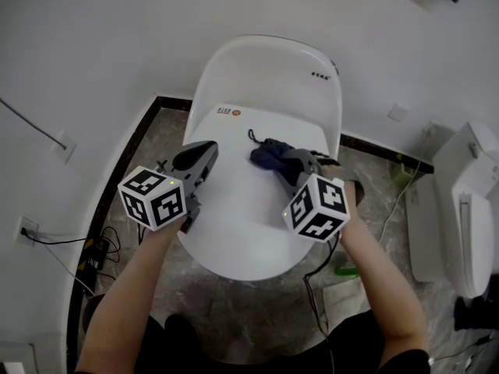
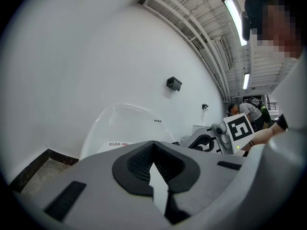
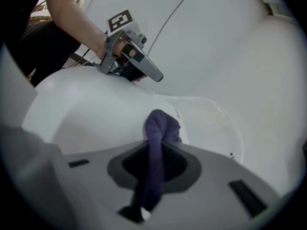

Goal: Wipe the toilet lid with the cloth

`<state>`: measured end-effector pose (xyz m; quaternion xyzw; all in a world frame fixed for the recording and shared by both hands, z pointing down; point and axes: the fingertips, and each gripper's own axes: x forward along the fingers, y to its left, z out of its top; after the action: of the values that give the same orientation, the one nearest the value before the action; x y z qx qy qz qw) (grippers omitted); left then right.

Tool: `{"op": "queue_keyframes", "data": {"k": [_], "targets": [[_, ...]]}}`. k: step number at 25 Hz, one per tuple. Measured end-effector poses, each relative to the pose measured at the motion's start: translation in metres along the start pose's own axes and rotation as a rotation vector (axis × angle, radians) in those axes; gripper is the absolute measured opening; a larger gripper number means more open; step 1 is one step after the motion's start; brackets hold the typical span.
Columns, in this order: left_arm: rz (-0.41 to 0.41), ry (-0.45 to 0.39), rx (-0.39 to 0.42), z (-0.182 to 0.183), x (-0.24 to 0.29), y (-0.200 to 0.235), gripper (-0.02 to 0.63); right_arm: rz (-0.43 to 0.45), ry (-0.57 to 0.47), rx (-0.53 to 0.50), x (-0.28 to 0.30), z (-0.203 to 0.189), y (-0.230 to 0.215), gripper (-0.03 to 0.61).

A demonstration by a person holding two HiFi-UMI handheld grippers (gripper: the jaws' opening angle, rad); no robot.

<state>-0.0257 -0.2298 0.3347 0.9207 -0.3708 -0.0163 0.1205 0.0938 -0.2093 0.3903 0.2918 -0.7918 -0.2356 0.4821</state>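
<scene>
Right gripper (image 1: 290,162) was clamped on the dark blue cloth (image 1: 267,153), a fold running up between its jaws (plain in the right gripper view). The bunched cloth rested on the closed white toilet lid (image 1: 242,236), about 1 o'clock of the lid's centre. Left gripper (image 1: 201,156) sat at 10 o'clock, jaws together with nothing between them; contact with the lid could not be told.

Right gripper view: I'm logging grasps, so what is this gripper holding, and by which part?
The right gripper is shut on the dark blue cloth, pinching a bunched fold; the rest bulges out past the jaws over the toilet lid.
</scene>
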Motion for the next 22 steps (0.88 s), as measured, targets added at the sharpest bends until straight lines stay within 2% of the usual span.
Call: {"op": "queue_keyframes", "data": {"k": [22], "targets": [[0.003, 0.001, 0.003, 0.000, 0.000, 0.000, 0.015, 0.035, -0.029, -0.013, -0.036, 0.025, 0.054, 0.067]]}}
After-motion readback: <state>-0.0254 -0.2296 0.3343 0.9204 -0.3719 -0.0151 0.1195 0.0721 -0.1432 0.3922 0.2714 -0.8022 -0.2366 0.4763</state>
